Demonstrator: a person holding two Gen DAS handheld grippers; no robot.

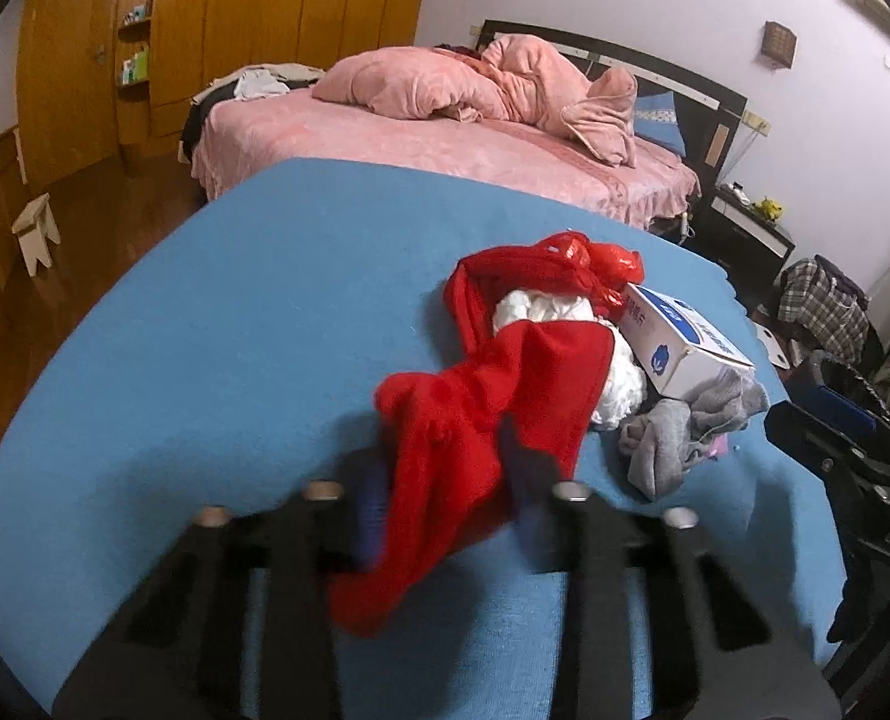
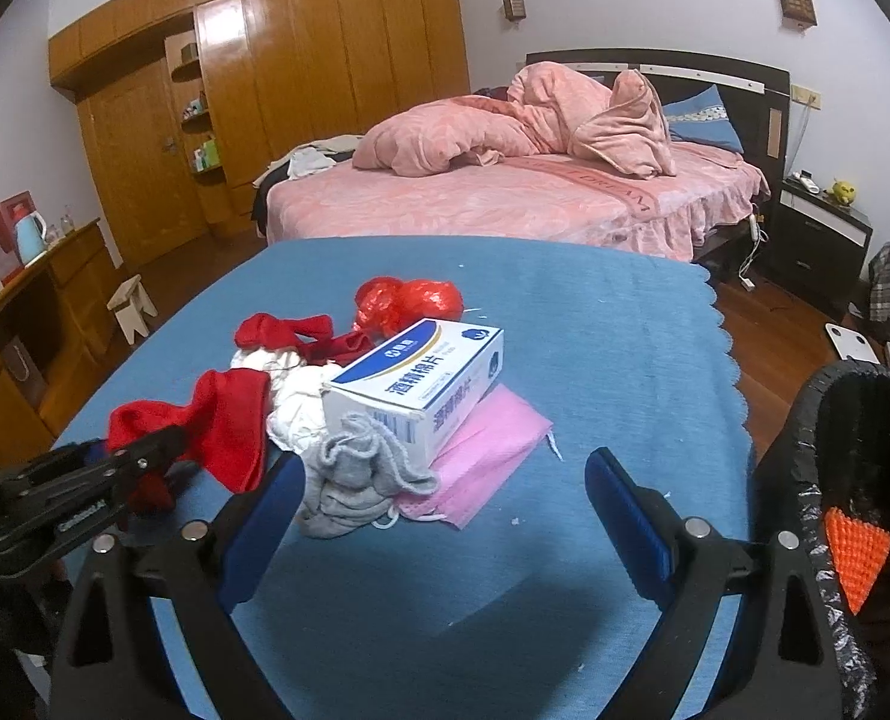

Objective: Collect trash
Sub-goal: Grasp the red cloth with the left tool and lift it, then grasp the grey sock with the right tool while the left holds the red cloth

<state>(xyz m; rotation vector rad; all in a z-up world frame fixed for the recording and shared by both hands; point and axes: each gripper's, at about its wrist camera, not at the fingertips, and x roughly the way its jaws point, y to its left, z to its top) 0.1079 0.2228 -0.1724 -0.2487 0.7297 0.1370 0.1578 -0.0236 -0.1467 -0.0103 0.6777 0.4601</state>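
A pile of trash lies on the blue table (image 1: 204, 360): a red cloth (image 1: 475, 420), white crumpled tissue (image 1: 541, 306), a red plastic bag (image 1: 601, 258), a white and blue box (image 1: 679, 336), a grey sock (image 1: 673, 432). My left gripper (image 1: 445, 480) is shut on the red cloth's near end; it shows at the left of the right wrist view (image 2: 138, 456). In that view lie the red cloth (image 2: 222, 420), the box (image 2: 420, 378), the grey sock (image 2: 360, 474) and a pink mask (image 2: 487, 444). My right gripper (image 2: 445, 480) is open and empty, just before the sock and mask.
A bin with a black liner (image 2: 865, 450) stands at the table's right edge. A pink bed (image 2: 505, 192) lies beyond the table, a wooden wardrobe (image 2: 294, 60) behind it. A small stool (image 2: 132, 306) stands on the floor at left, a nightstand (image 2: 823, 234) at right.
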